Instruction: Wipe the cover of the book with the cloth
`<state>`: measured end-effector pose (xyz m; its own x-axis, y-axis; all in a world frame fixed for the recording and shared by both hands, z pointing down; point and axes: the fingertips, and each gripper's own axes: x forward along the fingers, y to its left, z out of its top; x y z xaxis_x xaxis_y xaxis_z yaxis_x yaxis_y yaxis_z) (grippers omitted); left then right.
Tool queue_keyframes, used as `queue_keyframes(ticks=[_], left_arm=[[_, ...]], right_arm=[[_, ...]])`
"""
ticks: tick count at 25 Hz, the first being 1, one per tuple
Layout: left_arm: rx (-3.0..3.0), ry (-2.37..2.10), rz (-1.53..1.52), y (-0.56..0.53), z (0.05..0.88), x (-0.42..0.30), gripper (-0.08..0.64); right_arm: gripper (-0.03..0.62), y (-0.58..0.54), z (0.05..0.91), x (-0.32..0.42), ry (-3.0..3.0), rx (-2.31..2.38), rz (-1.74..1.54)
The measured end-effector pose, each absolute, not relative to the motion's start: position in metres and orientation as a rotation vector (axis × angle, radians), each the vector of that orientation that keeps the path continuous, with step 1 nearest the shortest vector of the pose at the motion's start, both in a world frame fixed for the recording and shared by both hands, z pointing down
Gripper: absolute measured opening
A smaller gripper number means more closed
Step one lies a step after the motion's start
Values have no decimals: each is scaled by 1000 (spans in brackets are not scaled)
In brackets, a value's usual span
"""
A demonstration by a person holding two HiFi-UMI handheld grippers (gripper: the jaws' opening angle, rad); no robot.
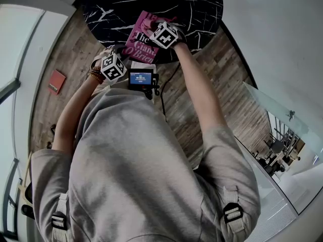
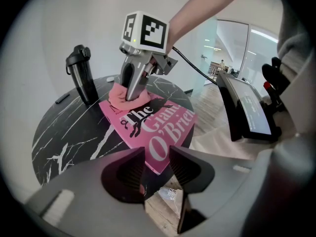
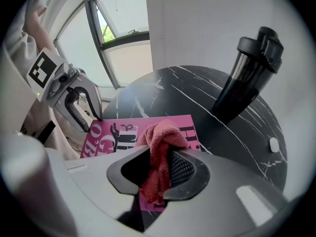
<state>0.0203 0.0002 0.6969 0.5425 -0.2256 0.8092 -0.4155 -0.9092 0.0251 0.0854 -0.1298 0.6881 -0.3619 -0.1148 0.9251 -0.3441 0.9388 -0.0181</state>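
Note:
A pink book (image 1: pixel 141 47) (image 2: pixel 158 127) (image 3: pixel 123 132) lies flat on the round black marble table (image 1: pixel 197 9) (image 2: pixel 64 132), near its front edge. My right gripper (image 1: pixel 159 29) (image 2: pixel 132 95) (image 3: pixel 160 169) stands over the book's far part. It is shut on a bunched pink cloth (image 2: pixel 118 95) (image 3: pixel 160 137), which touches the cover. My left gripper (image 1: pixel 118 59) (image 2: pixel 157 167) (image 3: pixel 86 117) is at the book's near corner. Its jaws stand apart with that corner showing in the gap. I cannot see the pads pressing on it.
A tall black bottle (image 2: pixel 81 78) (image 3: pixel 247 78) stands upright at the table's far side, beyond the book. A small white thing (image 3: pixel 273 144) lies near the table's edge. A screen device (image 1: pixel 140 78) hangs at the person's chest. A red object (image 1: pixel 56 81) lies on the wooden floor.

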Motion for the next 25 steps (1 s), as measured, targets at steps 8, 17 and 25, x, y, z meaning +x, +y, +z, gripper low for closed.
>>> queue_keyframes(ticks=[8,17,25], left_arm=[[2569,-541,1298,1,696,20,144],[2569,-555,1296,0,696,19,144],[2569,-558,1291,0,697,19,144]], right_arm=[[100,-113,687,80,-1941,316,263],[100,-93,686,73,-1952,303,278],[101,-74,689,69,-1957,306,292]])
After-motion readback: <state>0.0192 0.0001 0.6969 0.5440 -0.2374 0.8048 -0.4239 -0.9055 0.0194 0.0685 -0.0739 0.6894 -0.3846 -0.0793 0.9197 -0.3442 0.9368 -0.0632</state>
